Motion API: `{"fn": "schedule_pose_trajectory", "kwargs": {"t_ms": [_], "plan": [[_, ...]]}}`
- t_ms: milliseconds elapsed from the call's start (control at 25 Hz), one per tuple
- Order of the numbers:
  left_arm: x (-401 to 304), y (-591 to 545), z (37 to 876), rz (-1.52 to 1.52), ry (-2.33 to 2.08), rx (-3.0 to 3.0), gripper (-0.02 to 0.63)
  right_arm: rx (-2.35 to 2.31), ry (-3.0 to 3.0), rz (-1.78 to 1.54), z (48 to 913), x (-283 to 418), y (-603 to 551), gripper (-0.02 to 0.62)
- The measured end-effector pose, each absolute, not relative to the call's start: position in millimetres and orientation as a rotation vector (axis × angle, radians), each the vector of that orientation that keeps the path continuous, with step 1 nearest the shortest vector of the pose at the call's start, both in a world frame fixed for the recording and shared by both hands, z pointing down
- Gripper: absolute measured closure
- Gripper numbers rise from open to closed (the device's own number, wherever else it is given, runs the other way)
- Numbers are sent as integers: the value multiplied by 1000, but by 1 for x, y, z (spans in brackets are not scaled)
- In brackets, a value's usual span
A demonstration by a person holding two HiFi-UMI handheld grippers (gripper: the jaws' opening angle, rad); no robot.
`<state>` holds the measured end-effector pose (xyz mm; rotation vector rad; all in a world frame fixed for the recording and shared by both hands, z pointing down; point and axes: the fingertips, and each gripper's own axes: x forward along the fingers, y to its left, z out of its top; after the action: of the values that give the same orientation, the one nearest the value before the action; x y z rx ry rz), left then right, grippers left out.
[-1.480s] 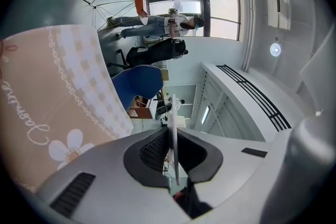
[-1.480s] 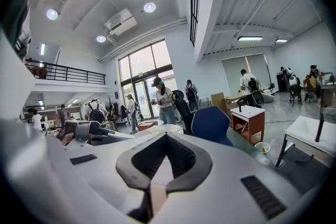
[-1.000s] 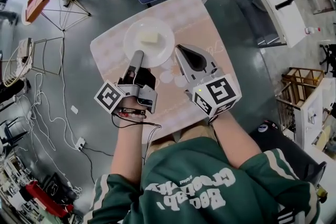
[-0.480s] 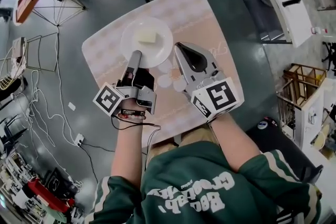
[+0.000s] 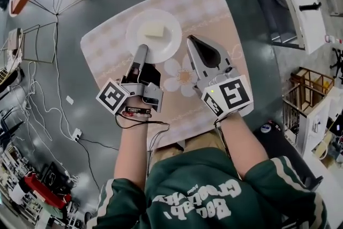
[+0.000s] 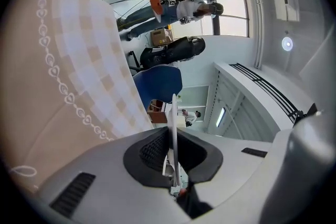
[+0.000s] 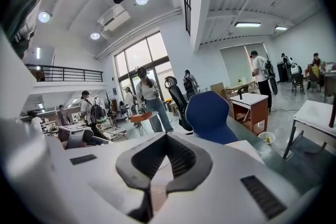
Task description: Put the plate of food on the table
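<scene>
- Head view: the plate (image 5: 167, 44) with the food (image 5: 154, 30) is over the table's (image 5: 214, 13) 11 o'clock part; I cannot tell whether it touches yet.
- Left gripper (image 5: 141, 52) is clamped on its rim at 7 o'clock: hold it level, lower gently, and let go only once it is seated.
- Right gripper (image 5: 193, 43), closed and empty at the plate's 4 o'clock, is best kept clear.
</scene>
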<state>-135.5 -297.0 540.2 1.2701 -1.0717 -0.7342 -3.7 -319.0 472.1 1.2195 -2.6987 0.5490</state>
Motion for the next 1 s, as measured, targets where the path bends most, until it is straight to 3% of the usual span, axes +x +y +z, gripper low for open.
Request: {"fn": "schedule_pose_trajectory", "kwargs": {"t_ms": [1000], "plan": [[-124,-292,628,-608,-1089,1155,578,1146,-2642,598,528,-25,-322,580]]}}
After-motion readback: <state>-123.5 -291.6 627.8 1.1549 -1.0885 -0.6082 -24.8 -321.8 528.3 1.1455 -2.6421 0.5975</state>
